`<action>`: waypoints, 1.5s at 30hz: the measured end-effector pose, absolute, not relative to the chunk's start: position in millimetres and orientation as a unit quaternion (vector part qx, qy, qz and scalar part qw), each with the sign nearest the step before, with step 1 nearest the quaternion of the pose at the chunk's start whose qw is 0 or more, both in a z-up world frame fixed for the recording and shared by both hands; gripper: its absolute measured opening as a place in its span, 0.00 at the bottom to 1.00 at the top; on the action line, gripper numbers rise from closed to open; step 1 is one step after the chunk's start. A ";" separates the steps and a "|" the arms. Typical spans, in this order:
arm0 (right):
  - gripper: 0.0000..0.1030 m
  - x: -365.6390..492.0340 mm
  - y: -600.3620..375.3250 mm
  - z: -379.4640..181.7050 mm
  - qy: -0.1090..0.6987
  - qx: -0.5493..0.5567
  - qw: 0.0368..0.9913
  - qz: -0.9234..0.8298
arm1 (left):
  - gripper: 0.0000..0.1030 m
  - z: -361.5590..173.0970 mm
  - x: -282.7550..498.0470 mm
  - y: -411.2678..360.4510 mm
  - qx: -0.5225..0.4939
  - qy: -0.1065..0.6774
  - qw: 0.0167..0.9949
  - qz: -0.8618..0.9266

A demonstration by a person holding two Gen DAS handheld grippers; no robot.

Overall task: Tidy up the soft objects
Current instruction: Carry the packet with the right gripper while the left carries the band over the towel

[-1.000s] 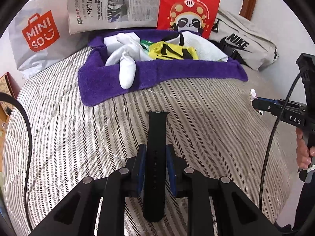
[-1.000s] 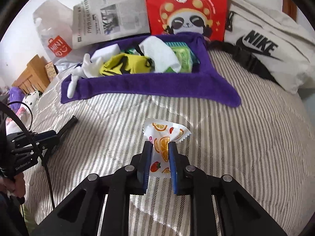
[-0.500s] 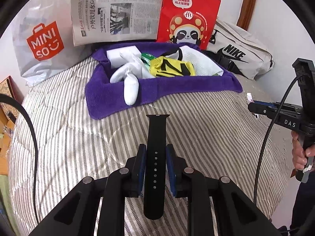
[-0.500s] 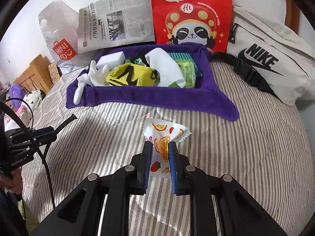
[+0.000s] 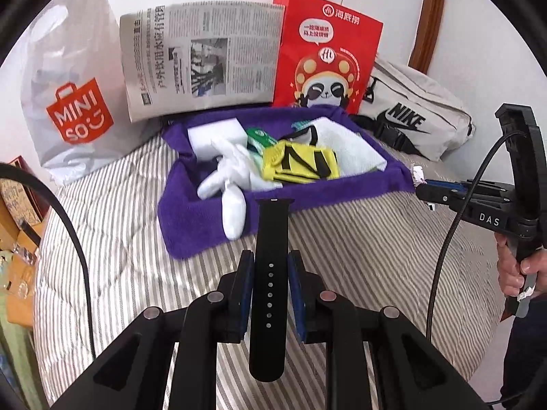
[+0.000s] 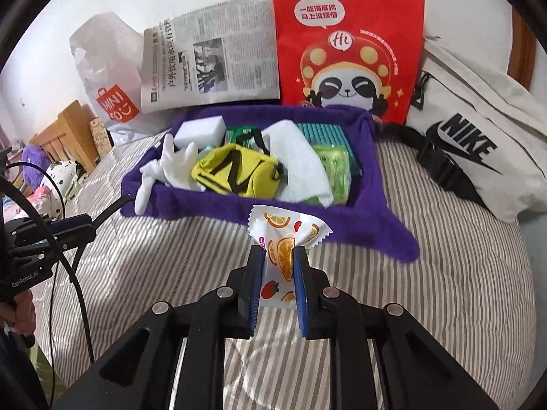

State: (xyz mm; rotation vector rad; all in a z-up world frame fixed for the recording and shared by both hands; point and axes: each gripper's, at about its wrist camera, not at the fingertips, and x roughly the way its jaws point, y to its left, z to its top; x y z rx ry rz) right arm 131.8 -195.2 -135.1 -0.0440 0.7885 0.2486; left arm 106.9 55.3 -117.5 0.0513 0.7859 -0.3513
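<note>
Bed (image 5: 359, 256): soft and stripy, so a dropped thing could land short of the basket.
Purple basket (image 5: 205, 218): at the far side, already full; new things may roll off the pile.
Watch strap (image 5: 270, 273): my left gripper (image 5: 270, 294) pinches it at its middle; its long end may catch the near wall.
Snack packet (image 6: 283, 239): my right gripper (image 6: 278, 283) pinches its crinkly bottom; I think it could slip out.

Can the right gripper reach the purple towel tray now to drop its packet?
Probably yes. The right gripper, shut on the fruit-printed white packet, faces the purple towel tray with only bare striped bedding between them.
</note>
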 end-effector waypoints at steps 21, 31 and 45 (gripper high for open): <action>0.17 179.9 -186.2 -116.5 0.373 -0.034 0.919 0.126 | 0.19 -100.4 151.4 39.4 0.025 0.369 0.912 -0.180; 0.17 210.0 -186.4 -107.8 0.369 -0.032 0.921 0.122 | 0.19 -97.2 184.5 31.4 0.030 0.372 0.909 -0.186; 0.17 274.5 -192.3 -104.7 0.371 -0.049 0.922 0.099 | 0.19 -102.8 239.2 22.3 0.026 0.385 0.902 -0.194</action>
